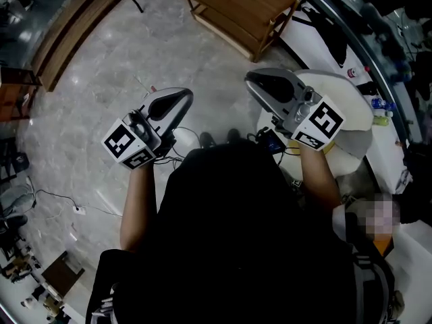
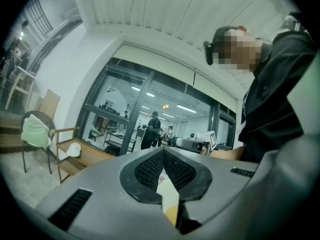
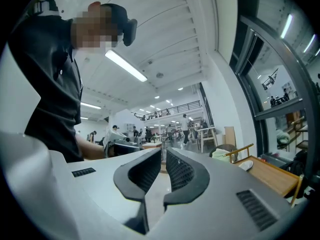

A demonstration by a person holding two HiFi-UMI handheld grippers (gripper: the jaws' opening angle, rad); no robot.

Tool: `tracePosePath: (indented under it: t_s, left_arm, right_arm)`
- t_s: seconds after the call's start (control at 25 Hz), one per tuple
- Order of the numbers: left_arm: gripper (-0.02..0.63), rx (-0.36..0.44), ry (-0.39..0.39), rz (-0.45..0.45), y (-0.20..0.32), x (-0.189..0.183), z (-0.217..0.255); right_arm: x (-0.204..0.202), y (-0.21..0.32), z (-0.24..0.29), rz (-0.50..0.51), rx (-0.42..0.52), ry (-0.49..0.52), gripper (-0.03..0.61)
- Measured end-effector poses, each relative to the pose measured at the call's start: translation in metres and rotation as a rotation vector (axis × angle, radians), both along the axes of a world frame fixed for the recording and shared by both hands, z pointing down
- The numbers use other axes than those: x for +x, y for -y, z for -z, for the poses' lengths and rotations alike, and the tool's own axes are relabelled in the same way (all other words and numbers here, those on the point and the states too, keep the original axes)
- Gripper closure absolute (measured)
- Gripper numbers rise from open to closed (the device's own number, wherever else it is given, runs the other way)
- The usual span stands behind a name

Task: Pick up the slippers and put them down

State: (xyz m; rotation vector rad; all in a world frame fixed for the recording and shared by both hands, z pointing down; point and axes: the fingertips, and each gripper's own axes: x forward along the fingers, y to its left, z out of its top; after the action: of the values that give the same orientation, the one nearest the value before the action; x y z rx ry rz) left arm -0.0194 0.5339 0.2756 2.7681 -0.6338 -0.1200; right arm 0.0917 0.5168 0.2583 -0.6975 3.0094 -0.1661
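I make out no slippers for certain in any view. A small white object [image 2: 74,149] lies on a wooden bench [image 1: 244,11]; it also shows in the right gripper view as a white object [image 3: 246,165]. Both grippers are held level in front of the person's dark torso, side by side above the marble floor. My left gripper [image 1: 182,100] is shut with nothing between its black ribbed pads [image 2: 150,170]. My right gripper [image 1: 252,80] also looks shut and holds nothing, its pads [image 3: 181,172] a thin slit apart. In its own view each gripper, left [image 2: 163,152] and right [image 3: 163,154], faces the room.
A chair draped with green cloth [image 2: 36,132] stands by the bench. A white round table [image 1: 351,117] is close on the right, with bottles [image 1: 382,111] beyond it. Cables [image 1: 62,201] trail over the floor at the left. A long wooden platform [image 1: 67,32] runs along the upper left.
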Motion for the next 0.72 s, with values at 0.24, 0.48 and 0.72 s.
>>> tracePosePath:
  t_s: [0.24, 0.48, 0.72]
  left_arm:
    - [0.601, 0.022, 0.082, 0.032, -0.009, 0.020, -0.005]
    - [0.601, 0.005, 0.147, 0.006, -0.022, 0.038, -0.020]
    - [0.601, -0.050, 0.120, -0.011, -0.017, 0.030, -0.024]
  right_arm:
    - [0.018, -0.010, -0.007, 0.007, -0.005, 0.001, 0.540]
    - [0.023, -0.016, -0.021, 0.038, -0.024, 0.002, 0.539]
    - [0.020, -0.010, -0.025, 0.025, -0.036, 0.014, 0.540]
